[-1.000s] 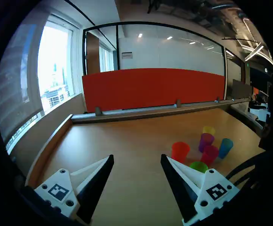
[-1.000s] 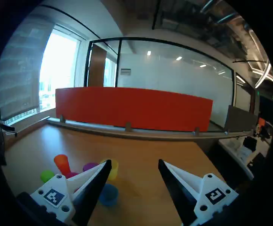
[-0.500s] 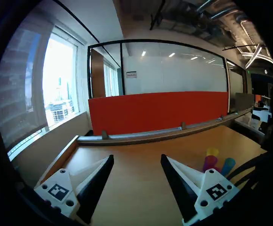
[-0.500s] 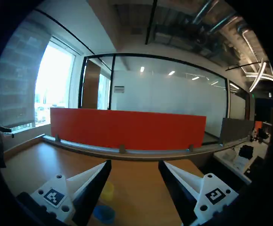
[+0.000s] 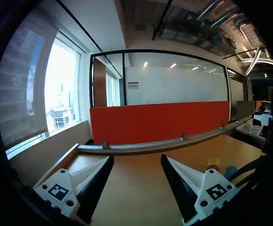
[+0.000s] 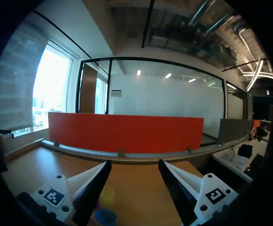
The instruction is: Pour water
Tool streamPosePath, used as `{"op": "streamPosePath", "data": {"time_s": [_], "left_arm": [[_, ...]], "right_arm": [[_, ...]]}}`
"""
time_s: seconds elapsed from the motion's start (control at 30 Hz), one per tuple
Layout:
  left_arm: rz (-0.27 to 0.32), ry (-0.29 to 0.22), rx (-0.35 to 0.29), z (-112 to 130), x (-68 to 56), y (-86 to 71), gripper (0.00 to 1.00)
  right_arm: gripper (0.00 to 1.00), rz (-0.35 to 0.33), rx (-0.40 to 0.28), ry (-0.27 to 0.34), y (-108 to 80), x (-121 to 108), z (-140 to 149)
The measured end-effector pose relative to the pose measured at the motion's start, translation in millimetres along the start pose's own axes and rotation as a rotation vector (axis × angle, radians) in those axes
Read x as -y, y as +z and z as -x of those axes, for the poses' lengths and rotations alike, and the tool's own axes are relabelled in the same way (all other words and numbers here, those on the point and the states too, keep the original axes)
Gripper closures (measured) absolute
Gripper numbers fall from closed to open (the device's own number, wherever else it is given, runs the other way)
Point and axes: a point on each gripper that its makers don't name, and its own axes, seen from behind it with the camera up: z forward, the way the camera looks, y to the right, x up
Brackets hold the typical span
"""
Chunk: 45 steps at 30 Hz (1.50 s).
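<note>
I am holding my left gripper (image 5: 136, 156) and right gripper (image 6: 134, 162) spread and empty above a smooth wooden desk (image 5: 136, 196), near round plastic cups (image 5: 213, 161).

left gripper (image 5: 136, 157): tipped upward, so less table (image 5: 136, 196) and more ceiling (image 5: 181, 22) than a second ago.
right gripper (image 6: 134, 162): tipped upward the same way.
red partition (image 5: 159, 122): lower in both views.
cups, left gripper view: down from six to the yellow cup (image 5: 213, 161), pink cup (image 5: 213, 167) and blue cup (image 5: 230, 171).
cups, right gripper view: sunk to the bottom edge.
</note>
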Motion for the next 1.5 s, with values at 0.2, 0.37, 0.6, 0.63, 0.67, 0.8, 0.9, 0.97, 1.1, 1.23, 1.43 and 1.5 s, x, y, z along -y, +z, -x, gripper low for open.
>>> {"op": "streamPosePath", "data": {"time_s": [0.2, 0.37, 0.6, 0.63, 0.67, 0.8, 0.9, 0.97, 1.1, 1.23, 1.43, 1.5], "left_arm": [[-0.005, -0.007, -0.025, 11.9, 2.2, 2.7, 0.08], [-0.003, -0.003, -0.049, 25.2, 0.9, 3.0, 0.08], [-0.013, 0.011, -0.086, 48.1, -5.1, 3.0, 0.08], [-0.017, 0.010, -0.093, 51.2, -5.8, 2.9, 0.08], [-0.021, 0.009, -0.101, 54.5, -6.5, 2.8, 0.08], [-0.040, 0.007, -0.105, 72.8, -7.7, 2.2, 0.08], [-0.055, 0.014, -0.099, 89.1, -8.5, 1.7, 0.08], [-0.063, 0.023, -0.097, 99.0, -9.6, 1.0, 0.08], [-0.077, 0.033, -0.108, 112.4, -10.2, -0.5, 0.08], [-0.089, 0.027, -0.114, 124.6, -10.1, -1.4, 0.08], [-0.091, 0.002, -0.125, 142.9, -11.9, 2.0, 0.08], [-0.092, -0.010, -0.124, 150.1, -12.0, 3.7, 0.08]], "right_arm": [[0.03, -0.003, -0.009, -0.015, -1.9, 5.7, 0.3], [0.03, 0.000, -0.020, -0.022, -2.8, 9.6, -2.3], [0.00, -0.005, -0.013, -0.023, -3.8, 11.1, 4.7], [0.00, -0.004, -0.011, -0.025, -3.9, 10.1, 6.8], [0.00, -0.002, -0.009, -0.028, -4.1, 9.0, 9.1], [0.00, 0.005, 0.003, -0.024, -4.8, 7.2, 17.9], [0.00, 0.003, 0.006, -0.012, -5.6, 8.1, 22.9], [0.00, 0.002, 0.003, 0.000, -5.7, 9.3, 25.2], [0.00, -0.002, 0.002, 0.009, -3.3, 12.1, 32.5], [0.00, -0.001, 0.005, 0.007, 0.1, 15.9, 39.7], [0.00, 0.003, -0.010, -0.020, 2.8, 19.8, 42.8], [0.00, 0.003, -0.011, -0.028, 2.9, 20.2, 45.6]]}}
